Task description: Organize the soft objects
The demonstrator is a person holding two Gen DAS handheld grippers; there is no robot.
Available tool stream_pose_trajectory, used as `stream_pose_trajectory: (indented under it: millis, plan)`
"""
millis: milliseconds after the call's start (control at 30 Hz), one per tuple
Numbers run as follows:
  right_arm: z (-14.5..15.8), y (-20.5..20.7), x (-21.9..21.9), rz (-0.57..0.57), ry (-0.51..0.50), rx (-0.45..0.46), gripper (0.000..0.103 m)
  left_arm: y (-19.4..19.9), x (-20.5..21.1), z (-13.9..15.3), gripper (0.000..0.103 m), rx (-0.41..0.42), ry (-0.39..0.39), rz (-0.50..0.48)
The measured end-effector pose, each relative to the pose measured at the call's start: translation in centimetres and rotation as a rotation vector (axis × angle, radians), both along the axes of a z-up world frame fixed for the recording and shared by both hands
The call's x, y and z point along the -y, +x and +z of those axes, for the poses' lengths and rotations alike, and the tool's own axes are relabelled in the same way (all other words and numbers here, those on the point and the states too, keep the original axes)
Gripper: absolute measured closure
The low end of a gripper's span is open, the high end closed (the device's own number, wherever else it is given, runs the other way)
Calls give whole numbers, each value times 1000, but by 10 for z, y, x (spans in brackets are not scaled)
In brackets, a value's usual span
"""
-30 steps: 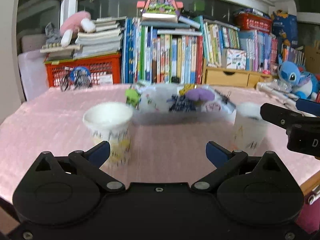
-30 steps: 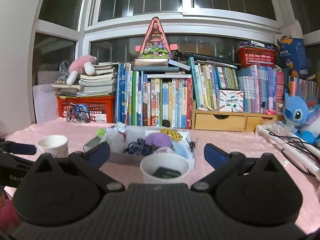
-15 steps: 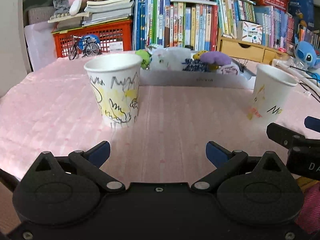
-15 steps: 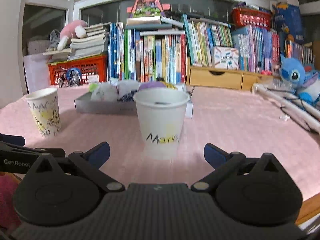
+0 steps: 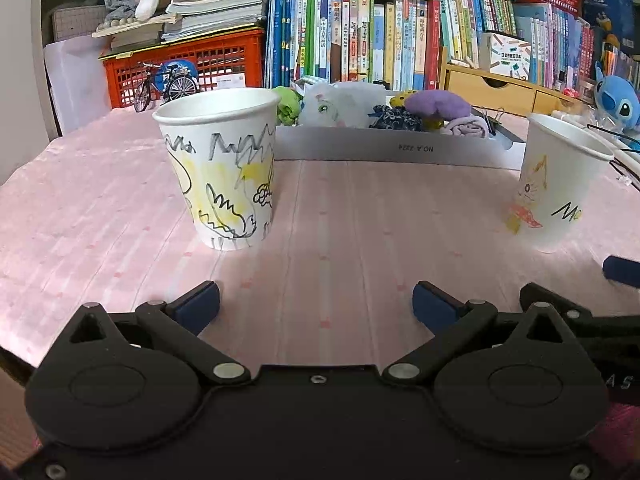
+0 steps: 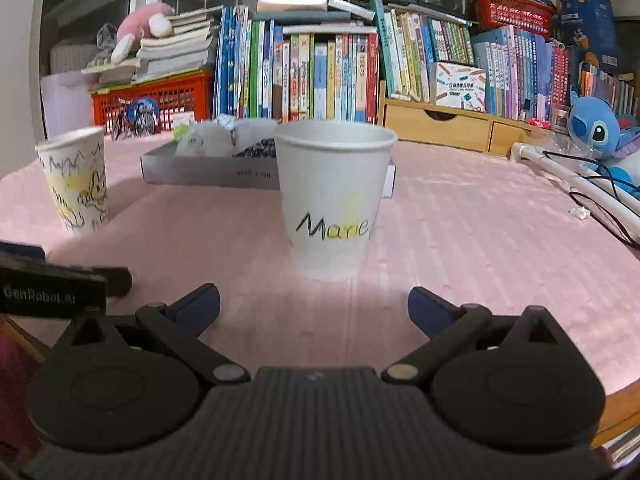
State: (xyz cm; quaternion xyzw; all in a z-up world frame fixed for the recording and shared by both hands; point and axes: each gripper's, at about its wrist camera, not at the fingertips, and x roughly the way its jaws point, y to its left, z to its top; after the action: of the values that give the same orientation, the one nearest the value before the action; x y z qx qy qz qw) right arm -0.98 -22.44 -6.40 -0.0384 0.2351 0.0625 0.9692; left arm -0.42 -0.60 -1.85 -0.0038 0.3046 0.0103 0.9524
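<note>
Hovering spread and empty, the left gripper (image 5: 316, 306) faces the doodled white paper cup (image 5: 221, 168) at 11 o'clock; the right gripper (image 6: 314, 304), likewise spread, faces the white "Marie" paper cup (image 6: 334, 198) at 12.

Bare cloth (image 5: 360, 208) between two cups (image 5: 224, 168)

Black tools (image 5: 316, 306), blue pads (image 6: 198, 304), silver screws

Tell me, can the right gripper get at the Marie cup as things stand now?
Probably yes. The right gripper is open, and the Marie cup stands upright straight ahead of it. Only bare tablecloth lies between them, and the tray sits behind the cup.
</note>
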Motion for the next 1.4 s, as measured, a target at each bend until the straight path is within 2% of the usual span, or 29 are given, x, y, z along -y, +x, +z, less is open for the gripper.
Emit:
stream_pose_trajectory:
  millis: [233, 1400]
  plan:
    - [-1, 2, 2, 19, 12, -16, 0, 6, -3, 0, 0, -7, -2, -29]
    - [-1, 7, 3, 26, 17, -38, 0, 3, -3, -2, 0, 9, -2, -31]
